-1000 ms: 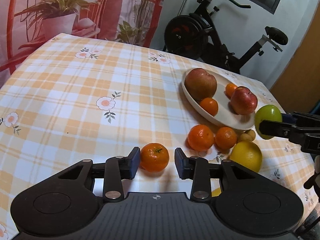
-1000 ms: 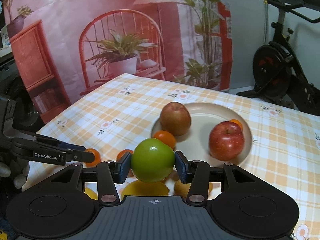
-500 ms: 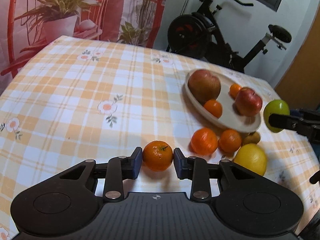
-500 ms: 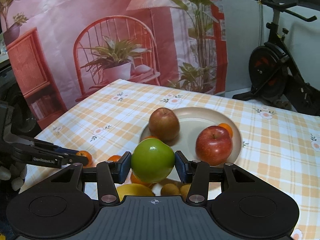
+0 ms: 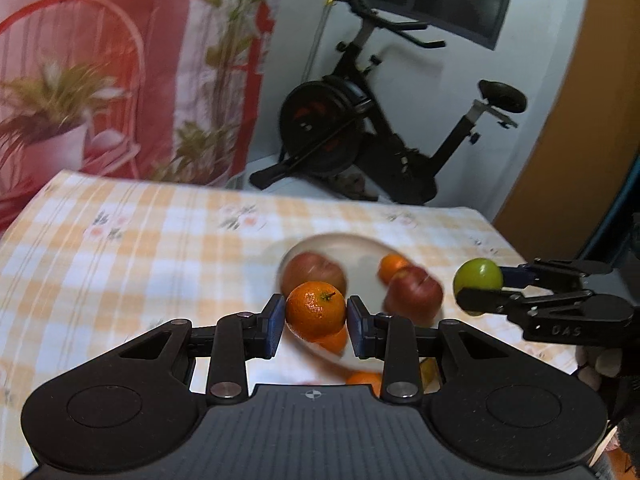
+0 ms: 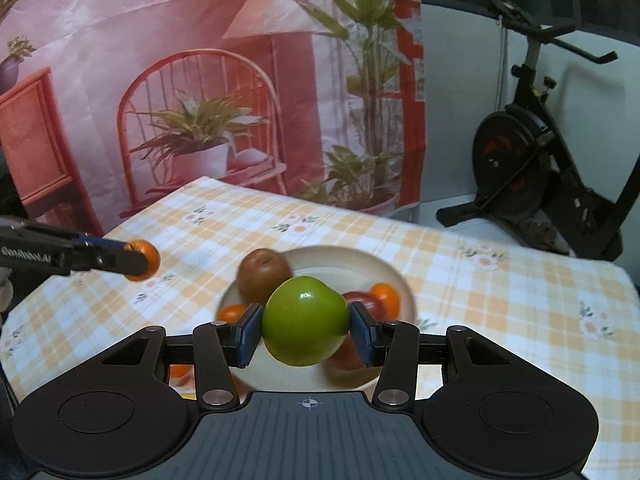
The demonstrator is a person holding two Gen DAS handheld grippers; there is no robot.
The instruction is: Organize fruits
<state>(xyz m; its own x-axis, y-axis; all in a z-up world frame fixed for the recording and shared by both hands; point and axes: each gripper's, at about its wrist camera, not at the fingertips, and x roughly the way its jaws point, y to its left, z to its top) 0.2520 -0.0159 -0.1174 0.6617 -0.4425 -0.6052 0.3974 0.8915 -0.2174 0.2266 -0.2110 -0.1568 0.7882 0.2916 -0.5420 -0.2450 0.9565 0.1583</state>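
On the side of my right gripper (image 5: 478, 293), as the left camera sees it, I can read the white letters "DAS". On my left gripper (image 6: 145, 259), seen from the right camera, there is white writing that looks like "GenRobot.AI", but it is a little blurred.

My left gripper is closed on a mandarin (image 5: 315, 311). The fruit sits exactly between the two blue pads (image 5: 274, 326), touching both, with its green stem turned up. It is in the air, above the near edge of the white plate (image 5: 360, 248).

My right gripper is closed on a green apple (image 6: 306, 321), which fills the whole space between the pads and touches both of them. It is also in the air, over the near part of the plate.

On the plate lie a brownish apple (image 6: 264, 276), a red apple (image 5: 414, 294) and two small mandarins, one at the near left side (image 6: 231, 313) and one at the far right side (image 6: 386, 299). More orange fruit (image 5: 362, 380) lies on the checked tablecloth (image 6: 500, 300) in front of the plate, partly hidden by my grippers. Behind the table stands an exercise bike (image 5: 360, 120).
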